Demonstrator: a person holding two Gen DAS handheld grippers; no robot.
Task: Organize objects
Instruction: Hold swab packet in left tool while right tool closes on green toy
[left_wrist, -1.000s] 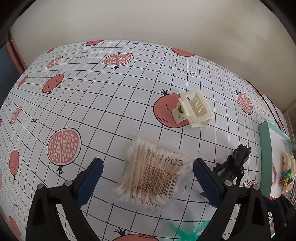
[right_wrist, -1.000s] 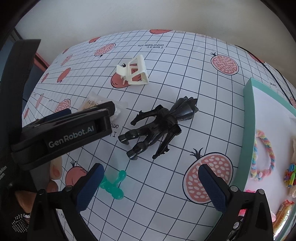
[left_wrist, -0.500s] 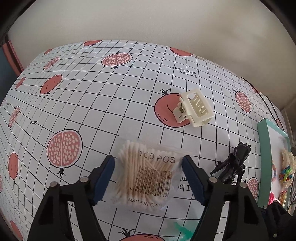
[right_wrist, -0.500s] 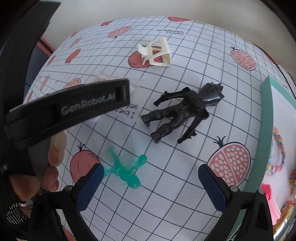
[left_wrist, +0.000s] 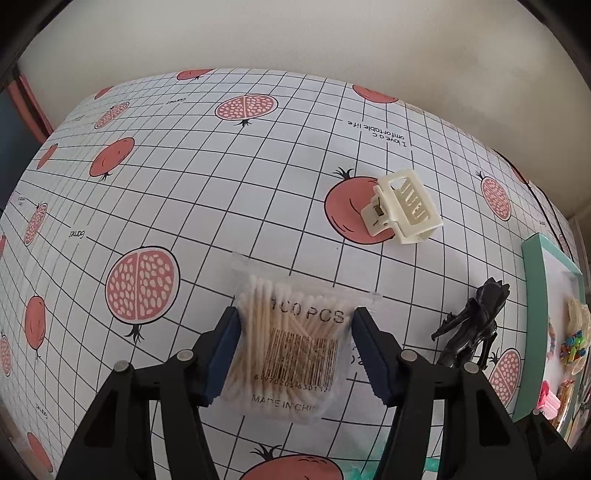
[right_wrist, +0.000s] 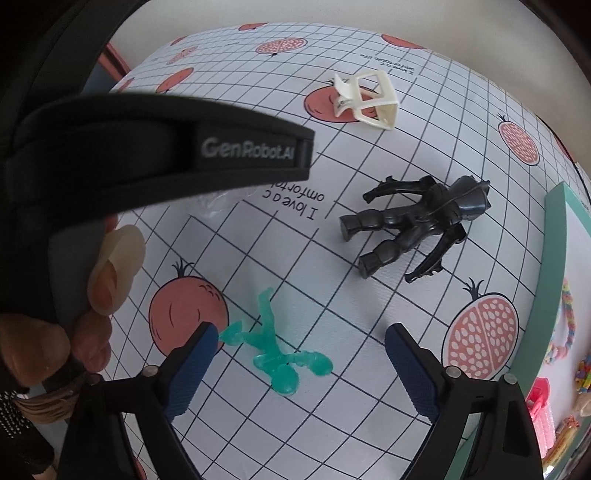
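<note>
While the right gripper (right_wrist: 297, 373) hangs wide open, holding nothing, the left gripper (left_wrist: 295, 350) has its pads against both sides of the clear plastic bag of cotton swabs (left_wrist: 291, 347) on the near tablecloth (left_wrist: 207, 206): light, soft, slippery, best squeezed mid-bundle.

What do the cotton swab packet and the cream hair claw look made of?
Clear packet of cotton swabs: thin glossy plastic film, judging by its crinkles and see-through look; the sticks look like pale wood or paper, which one is unclear. Cream hair claw clip: apparently rigid moulded plastic, with a smooth, slightly shiny finish.
</note>
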